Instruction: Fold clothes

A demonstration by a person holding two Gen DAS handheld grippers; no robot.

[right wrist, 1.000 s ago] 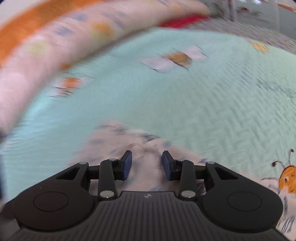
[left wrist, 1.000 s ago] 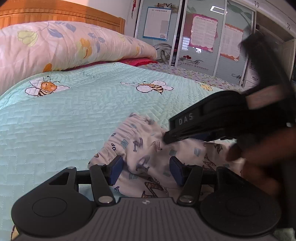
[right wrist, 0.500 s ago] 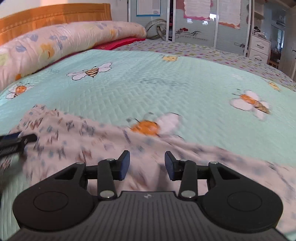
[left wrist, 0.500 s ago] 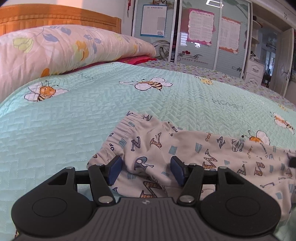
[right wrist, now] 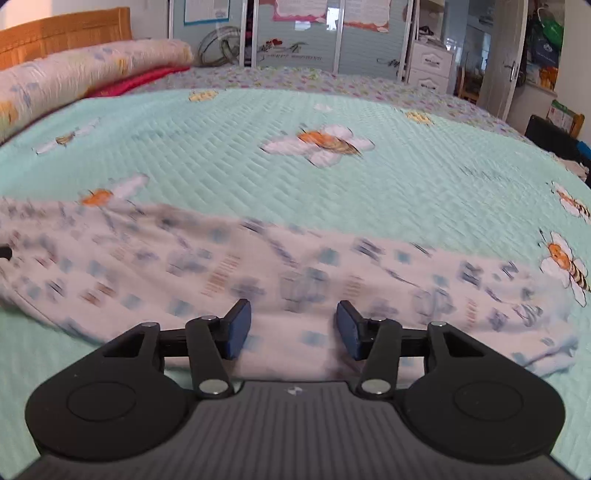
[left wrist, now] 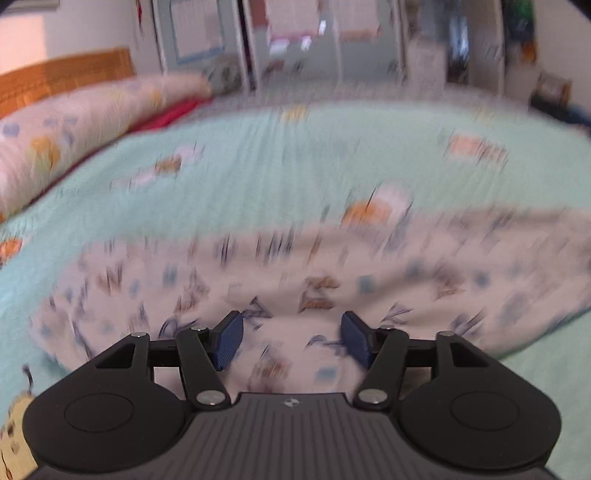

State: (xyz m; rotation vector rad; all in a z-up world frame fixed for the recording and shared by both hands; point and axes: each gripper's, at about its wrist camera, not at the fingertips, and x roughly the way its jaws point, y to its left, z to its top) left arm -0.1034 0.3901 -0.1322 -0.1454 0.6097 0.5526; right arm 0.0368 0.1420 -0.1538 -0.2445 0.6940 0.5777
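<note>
Both hand-held grippers gape wide.

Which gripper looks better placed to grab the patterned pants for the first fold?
Probably the right gripper: open over the pants, with their end close by. The left gripper, also open, faces the blurred middle of the fabric.

Both wrist cameras look low and close across the shared bedspread toward the wardrobe.

trousers: pale, seemingly letter-printed | bedspread: mint, bees
</note>
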